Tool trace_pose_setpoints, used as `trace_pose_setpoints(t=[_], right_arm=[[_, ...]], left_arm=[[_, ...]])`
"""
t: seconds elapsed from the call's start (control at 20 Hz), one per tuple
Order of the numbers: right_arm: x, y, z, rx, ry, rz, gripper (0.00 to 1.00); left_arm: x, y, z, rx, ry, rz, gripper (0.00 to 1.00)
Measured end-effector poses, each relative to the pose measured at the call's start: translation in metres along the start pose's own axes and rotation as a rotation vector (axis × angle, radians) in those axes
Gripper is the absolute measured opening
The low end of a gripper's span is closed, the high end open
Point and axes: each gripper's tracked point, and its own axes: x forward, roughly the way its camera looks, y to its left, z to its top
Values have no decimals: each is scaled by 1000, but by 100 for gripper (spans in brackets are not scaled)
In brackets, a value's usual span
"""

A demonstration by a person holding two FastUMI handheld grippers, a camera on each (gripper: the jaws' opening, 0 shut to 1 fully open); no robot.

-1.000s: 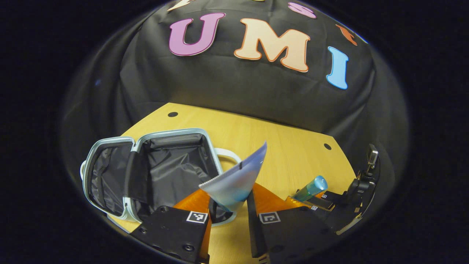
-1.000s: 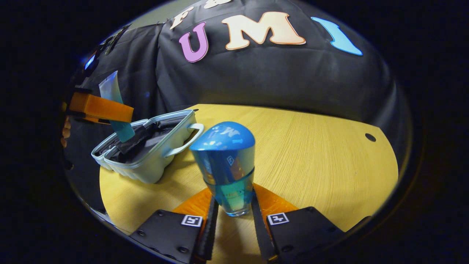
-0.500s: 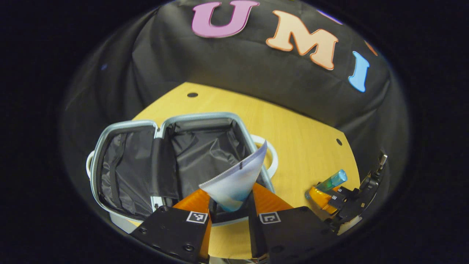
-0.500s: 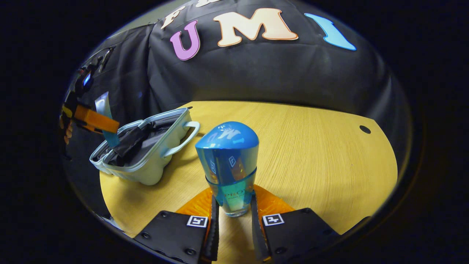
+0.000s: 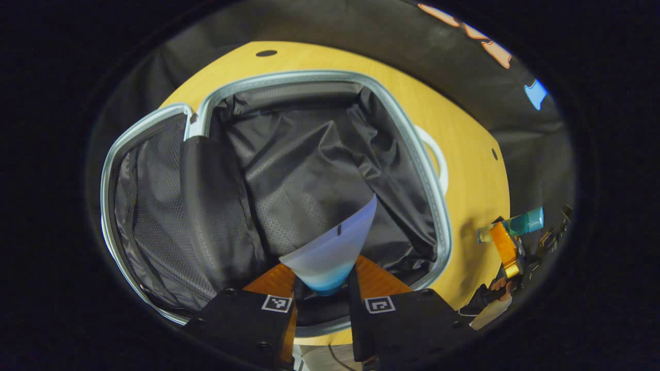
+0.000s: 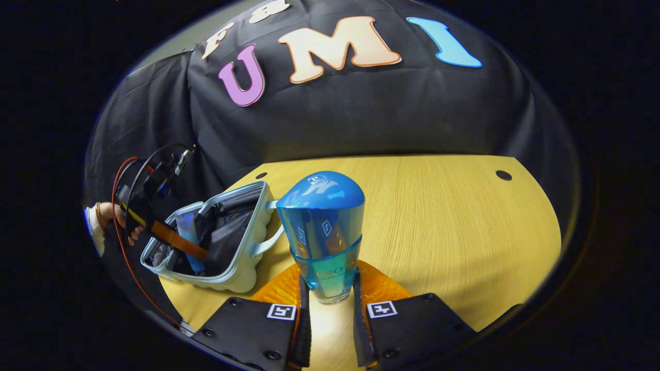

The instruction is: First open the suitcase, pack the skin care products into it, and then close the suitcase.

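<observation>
The pale suitcase (image 5: pixel 438 216) lies open on the wooden table, its black lining showing. My left gripper (image 5: pixel 324 281) is shut on a white-and-blue tube (image 5: pixel 335 247) and hangs over the open right half of the case. In the right gripper view the same case (image 6: pixel 242 257) sits at the left, with the left gripper (image 6: pixel 193 252) reaching down into it with the tube (image 6: pixel 186 234). My right gripper (image 6: pixel 329 299) is shut on a blue bottle (image 6: pixel 322 232) with a rounded cap, held upright above the table. That bottle (image 5: pixel 518 225) also appears at the far right of the left gripper view.
The wooden table (image 6: pixel 438 216) stretches to the right of the case, with small dark holes (image 6: pixel 503 175) near its back edge. Black cloth closes the booth behind. A hand (image 6: pixel 105 214) holds the left gripper, with cables looping around it.
My left gripper has tipped down and moved over the open case, lowering the tube toward the lining. The right gripper with the bottle has shifted a little closer to the case.
</observation>
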Motion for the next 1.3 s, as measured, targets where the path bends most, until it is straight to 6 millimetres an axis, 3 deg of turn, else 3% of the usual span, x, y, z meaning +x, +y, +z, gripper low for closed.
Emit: trace_pose_setpoints(t=[0.2, 0.25, 0.35, 0.55, 0.6, 0.65, 0.8, 0.95, 1.1, 1.15, 1.3], right_arm=[[-10, 17, 0, 25, 15, -54, 35], [-12, 22, 0, 34, 24, -69, 35], [-18, 35, 0, 57, 33, -82, 32], [-23, 77, 14, 64, 45, -55, 35], [-22, 90, 15, 72, 61, -37, 32], [-18, 103, 16, 78, 78, -16, 35], [-4, 141, 13, 50, 137, 44, 35], [16, 174, 6, 9, 203, 95, 35], [37, 192, -13, -3, 291, 119, 31], [44, 196, -20, -12, 321, 123, 36], [54, 199, -36, -64, 387, 128, 31]], left_arm=[[6, 13, 3, 10, 49, -7, 42], [7, 14, 2, 24, 57, -12, 29], [5, 11, 6, 45, 52, -31, 42], [-19, -2, 18, 125, -3, -88, 84], [-27, 1, 25, 148, -39, -82, 86], [-38, 3, 31, 160, -67, -83, 96], [-75, 10, 46, 140, -160, -115, 99], [-120, 36, 65, 79, -277, -109, 96], [-174, 78, 74, -11, -359, -78, 95], [-198, 98, 73, -45, -373, -71, 96], [-254, 164, 67, -157, -389, -15, 96]])
